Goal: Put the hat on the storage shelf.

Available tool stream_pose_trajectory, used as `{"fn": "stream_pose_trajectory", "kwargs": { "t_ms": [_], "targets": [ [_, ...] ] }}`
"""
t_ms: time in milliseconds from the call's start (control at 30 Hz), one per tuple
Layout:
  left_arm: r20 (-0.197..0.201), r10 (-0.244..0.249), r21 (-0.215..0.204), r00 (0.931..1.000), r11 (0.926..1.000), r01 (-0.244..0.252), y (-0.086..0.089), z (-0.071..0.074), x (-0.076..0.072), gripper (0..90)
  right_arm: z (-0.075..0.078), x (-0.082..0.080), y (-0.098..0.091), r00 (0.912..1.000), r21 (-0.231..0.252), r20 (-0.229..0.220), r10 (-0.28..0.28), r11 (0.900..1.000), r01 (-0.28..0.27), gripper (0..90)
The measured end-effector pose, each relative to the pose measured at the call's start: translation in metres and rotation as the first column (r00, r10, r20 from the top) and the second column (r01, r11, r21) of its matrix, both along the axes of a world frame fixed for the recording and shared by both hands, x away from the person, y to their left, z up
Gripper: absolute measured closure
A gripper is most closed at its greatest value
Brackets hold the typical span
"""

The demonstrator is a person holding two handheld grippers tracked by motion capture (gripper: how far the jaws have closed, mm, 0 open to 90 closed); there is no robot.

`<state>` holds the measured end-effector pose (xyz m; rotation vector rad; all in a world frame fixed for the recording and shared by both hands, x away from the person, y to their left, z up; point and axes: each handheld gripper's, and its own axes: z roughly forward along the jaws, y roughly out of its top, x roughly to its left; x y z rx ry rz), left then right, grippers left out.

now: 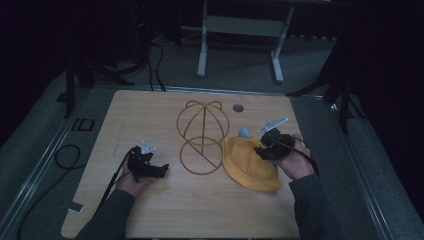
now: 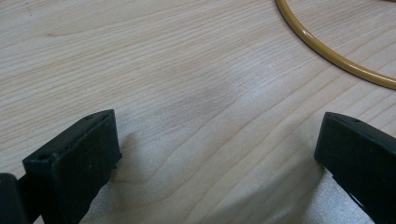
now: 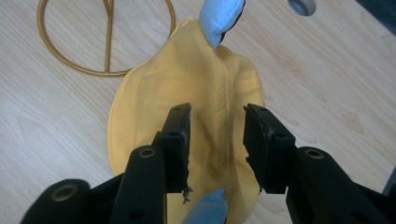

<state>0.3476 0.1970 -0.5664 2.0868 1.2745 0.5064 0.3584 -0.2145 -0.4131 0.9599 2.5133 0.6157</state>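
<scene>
Hat [image 1: 248, 165]: soft yellow cloth, floppy round brim, lying on the wooden worktop [image 1: 165, 210] just right of the wire frame.
Frame [image 1: 202, 137]: thin golden wire, domed ribs on a round ring.
Right tongs [image 3: 217, 135]: part open above hat's crown, gripping nothing.
Left tongs [image 2: 210, 154]: wide open, empty, left of frame.

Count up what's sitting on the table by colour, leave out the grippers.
Yellow: 1, the hat
Gold: 1, the wire stand
Blue: 1, the pompom touching the hat
Total: 3
</scene>
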Motion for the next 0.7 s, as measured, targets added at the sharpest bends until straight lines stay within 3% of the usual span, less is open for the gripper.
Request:
{"fn": "stream_pose_trajectory", "kwargs": {
  "t_ms": [233, 267, 300, 567, 700],
  "targets": [
    [0.002, 0.000, 0.000, 1.0000, 1.0000, 0.000, 0.000, 0.000, 0.000, 0.1, 0.001, 0.012, 0.003, 0.9980, -0.011, -0.063, 0.002, 0.9999, -0.003, 57.6],
    [0.002, 0.000, 0.001, 1.0000, 1.0000, 0.000, 0.000, 0.000, 0.000, 0.1, 0.000, 0.019, 0.004, 0.9934, -0.012, -0.114, -0.005, 0.9999, 0.004, 55.8],
    [0.002, 0.000, 0.001, 1.0000, 1.0000, 0.000, 0.000, 0.000, 0.000, 0.1, 0.000, 0.021, 0.005, 0.9917, -0.013, -0.129, -0.007, 0.9999, 0.005, 55.3],
    [0.003, 0.000, 0.001, 1.0000, 1.0000, 0.000, 0.000, 0.000, 0.000, 0.1, -0.002, 0.038, 0.010, 0.9781, -0.037, -0.208, -0.013, 0.9993, 0.006, 53.4],
    [0.003, 0.000, 0.001, 1.0000, 1.0000, 0.000, 0.000, 0.000, 0.000, 0.1, -0.002, 0.047, 0.014, 0.9671, -0.056, -0.254, -0.012, 0.9984, -0.002, 53.2]
  ]
}}
